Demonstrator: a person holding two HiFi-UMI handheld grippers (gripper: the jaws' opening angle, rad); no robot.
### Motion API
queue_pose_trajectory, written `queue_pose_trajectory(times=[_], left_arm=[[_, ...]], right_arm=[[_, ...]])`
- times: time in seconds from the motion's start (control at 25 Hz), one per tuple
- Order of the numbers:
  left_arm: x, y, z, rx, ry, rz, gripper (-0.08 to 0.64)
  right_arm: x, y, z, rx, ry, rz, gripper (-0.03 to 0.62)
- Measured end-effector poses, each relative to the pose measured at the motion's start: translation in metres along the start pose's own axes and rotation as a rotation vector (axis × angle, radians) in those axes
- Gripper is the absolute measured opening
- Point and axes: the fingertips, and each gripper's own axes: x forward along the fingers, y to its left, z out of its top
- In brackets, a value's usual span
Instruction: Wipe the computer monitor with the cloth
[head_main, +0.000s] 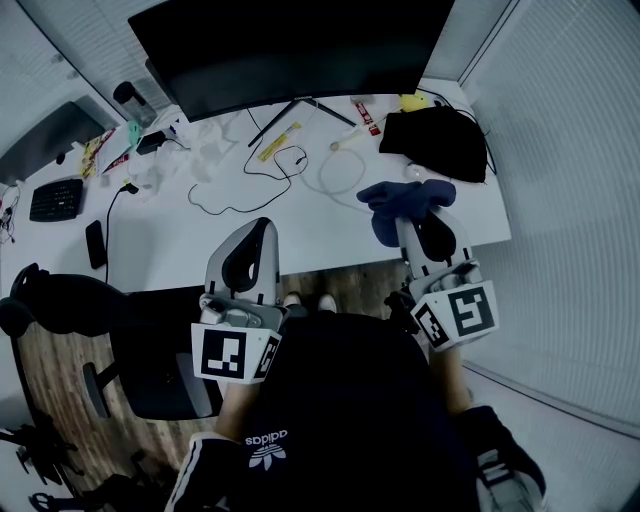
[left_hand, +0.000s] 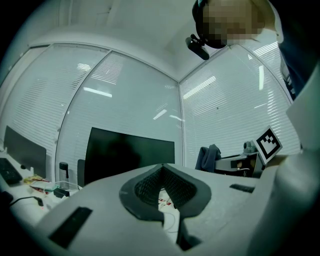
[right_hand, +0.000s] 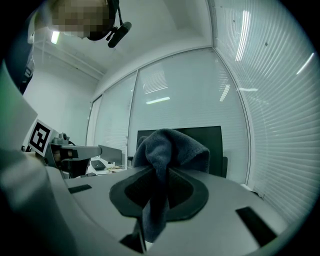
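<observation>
A wide black monitor (head_main: 290, 50) stands at the back of the white desk (head_main: 170, 250); it also shows in the left gripper view, monitor (left_hand: 127, 152), and partly behind the cloth in the right gripper view, monitor (right_hand: 212, 142). My right gripper (head_main: 405, 212) is shut on a dark blue cloth (head_main: 400, 200), held above the desk's front right part; the cloth (right_hand: 170, 150) bunches up over the jaws. My left gripper (head_main: 258, 232) hangs over the desk's front edge, shut with nothing in it. Both grippers are well short of the screen.
A black bag (head_main: 437, 140) lies at the desk's right end. Loose cables (head_main: 250, 180), small packets and a keyboard (head_main: 55, 198) are scattered on the desk. A black office chair (head_main: 150, 350) stands at the lower left. Glass walls with blinds surround the desk.
</observation>
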Motion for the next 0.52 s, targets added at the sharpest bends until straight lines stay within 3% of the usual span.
queue_pose_trajectory(times=[0.52], left_arm=[[0.0026, -0.0078, -0.001, -0.003, 0.0, 0.006, 0.006]], right_arm=[[-0.0054, -0.0063, -0.002, -0.001, 0.003, 0.001, 0.044]])
